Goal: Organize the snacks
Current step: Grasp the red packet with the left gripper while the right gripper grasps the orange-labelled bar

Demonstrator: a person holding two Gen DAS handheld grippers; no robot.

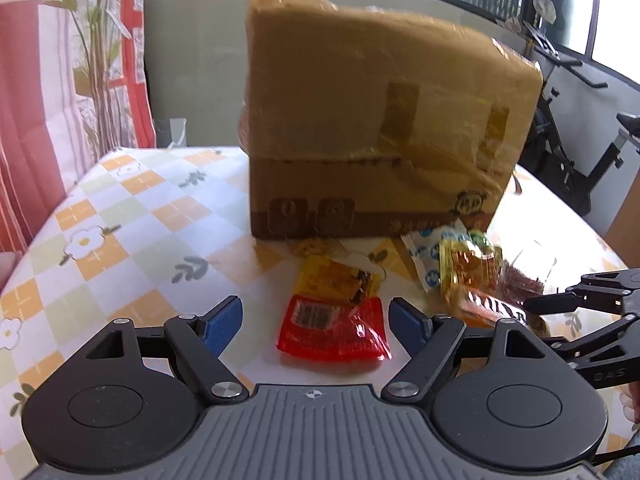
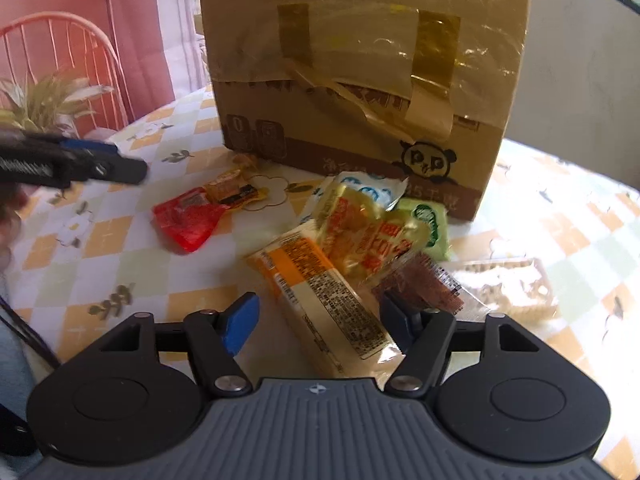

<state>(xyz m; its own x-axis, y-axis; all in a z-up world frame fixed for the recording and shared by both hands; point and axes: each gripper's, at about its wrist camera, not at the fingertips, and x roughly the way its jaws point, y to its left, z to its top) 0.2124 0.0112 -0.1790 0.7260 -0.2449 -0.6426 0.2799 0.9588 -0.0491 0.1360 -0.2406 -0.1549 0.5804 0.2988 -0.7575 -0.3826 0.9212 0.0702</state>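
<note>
A taped cardboard box (image 1: 372,140) stands on the checked tablecloth; it also shows in the right wrist view (image 2: 360,76). My left gripper (image 1: 316,320) is open, its fingers either side of a red snack packet (image 1: 332,332) with a yellow packet (image 1: 336,280) behind it. My right gripper (image 2: 320,320) is open over a long orange-and-white packet (image 2: 320,296). Beside it lie a yellow-red packet (image 2: 364,236), a brown snack in clear wrap (image 2: 424,284), a green packet (image 2: 428,220) and a white-blue packet (image 2: 368,188).
A clear packet of pale biscuits (image 2: 508,284) lies at the right. The table edge (image 1: 48,204) runs along the left. A curtain and a plant (image 1: 96,40) stand behind the table, an exercise bike (image 1: 568,140) at the far right.
</note>
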